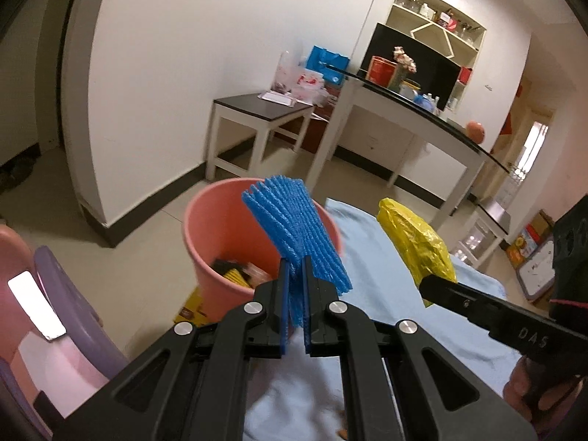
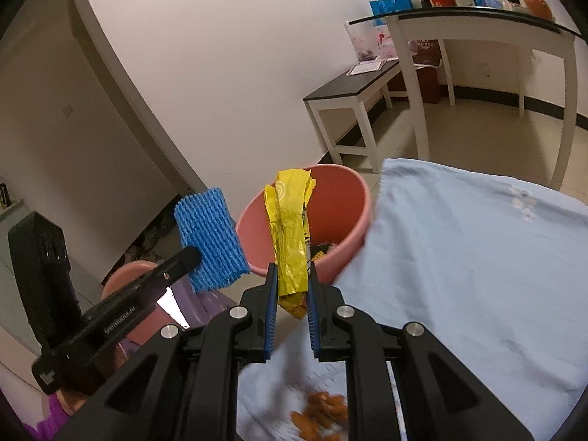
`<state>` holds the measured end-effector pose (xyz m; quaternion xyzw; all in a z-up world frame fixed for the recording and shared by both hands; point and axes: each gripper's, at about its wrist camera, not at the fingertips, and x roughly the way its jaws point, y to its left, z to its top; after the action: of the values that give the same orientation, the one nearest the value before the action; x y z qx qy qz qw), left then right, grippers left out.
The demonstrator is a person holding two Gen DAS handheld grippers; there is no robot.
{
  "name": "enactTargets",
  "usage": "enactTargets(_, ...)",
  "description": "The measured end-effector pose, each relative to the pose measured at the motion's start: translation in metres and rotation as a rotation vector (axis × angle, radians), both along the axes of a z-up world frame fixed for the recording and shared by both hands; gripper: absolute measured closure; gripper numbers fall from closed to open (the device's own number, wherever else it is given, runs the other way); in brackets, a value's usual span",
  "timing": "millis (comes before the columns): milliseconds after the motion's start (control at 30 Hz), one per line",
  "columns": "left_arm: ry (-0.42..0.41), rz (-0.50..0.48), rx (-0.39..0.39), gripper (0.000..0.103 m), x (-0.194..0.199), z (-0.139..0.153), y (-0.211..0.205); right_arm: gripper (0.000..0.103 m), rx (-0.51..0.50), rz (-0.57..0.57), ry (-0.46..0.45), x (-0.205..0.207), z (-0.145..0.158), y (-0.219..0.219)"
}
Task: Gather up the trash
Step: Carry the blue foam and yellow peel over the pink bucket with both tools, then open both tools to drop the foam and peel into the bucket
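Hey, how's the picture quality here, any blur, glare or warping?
Left wrist view: fisheye bends the walls, dark corners, a bright glare patch on the purple chair, pink bin slightly smeared. Right wrist view: same warping, orange bits on the blue cloth blurred.

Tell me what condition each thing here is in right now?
Left tongs: shut on the blue foam net.
Blue foam net: pinched, held up.
Right tongs: shut on the wrapper.
Crumpled yellow plastic wrapper: gripped, upright.
Pink plastic bin: open, some trash inside.
Light-blue cloth: spread out, brown crumbs on it.
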<state>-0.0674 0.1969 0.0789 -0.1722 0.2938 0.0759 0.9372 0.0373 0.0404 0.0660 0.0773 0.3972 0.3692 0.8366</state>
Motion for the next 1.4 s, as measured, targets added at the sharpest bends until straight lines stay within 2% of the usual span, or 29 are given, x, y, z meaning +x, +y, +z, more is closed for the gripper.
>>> enactTargets(167,0.013,0.014,0.033,0.098,0.013,-0.006,0.015,0.089,-0.004,-0.011,0.027,0.011,0.000,0.021)
enactTargets(367,0.026,0.023,0.030,0.098,0.028,-0.014,0.034,0.089,-0.027,-0.032,0.040,0.016,-0.001,0.042)
enactTargets(600,0.056,0.036,0.075,0.098,0.048,-0.027,0.043,0.089,-0.050,-0.063,0.087,0.039,-0.015,0.065)
enactTargets(900,0.122,0.063,0.060,0.098,0.070,-0.056,0.064,0.089,-0.114,-0.092,0.147,0.064,-0.047,0.090)
enactTargets(1400,0.177,0.066,0.029,0.097,0.096,-0.076,0.082,0.086,-0.193,-0.104,0.133,0.079,-0.070,0.103)
